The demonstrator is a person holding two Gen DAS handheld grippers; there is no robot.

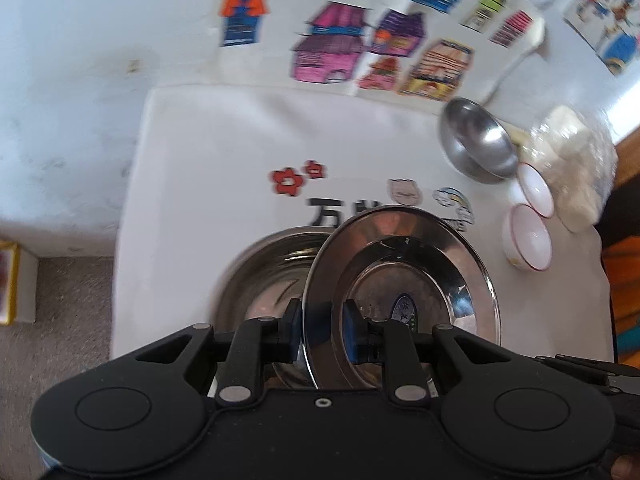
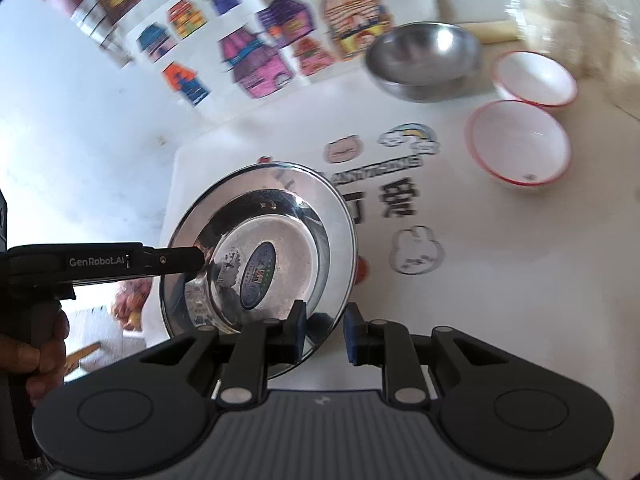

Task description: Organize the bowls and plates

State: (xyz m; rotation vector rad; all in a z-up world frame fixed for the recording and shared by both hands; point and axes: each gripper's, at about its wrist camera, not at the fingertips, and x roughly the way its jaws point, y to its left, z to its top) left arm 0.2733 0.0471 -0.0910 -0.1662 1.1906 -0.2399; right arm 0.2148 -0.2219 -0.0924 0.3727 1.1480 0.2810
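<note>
A white table (image 1: 208,152) is seen, its top printed with red flowers (image 1: 294,178), a small rainbow (image 2: 408,138) and black lettering (image 2: 394,200). Toward its far side a steel bowl (image 2: 424,62) is set, and just beside it two white bowls with red rims (image 2: 520,142) (image 2: 534,78) are placed close together, one behind the other. Nearer the front a larger steel bowl (image 1: 260,276) rests on the top. A clear plastic bag (image 1: 576,160) of pale contents lies behind the white bowls.
</note>
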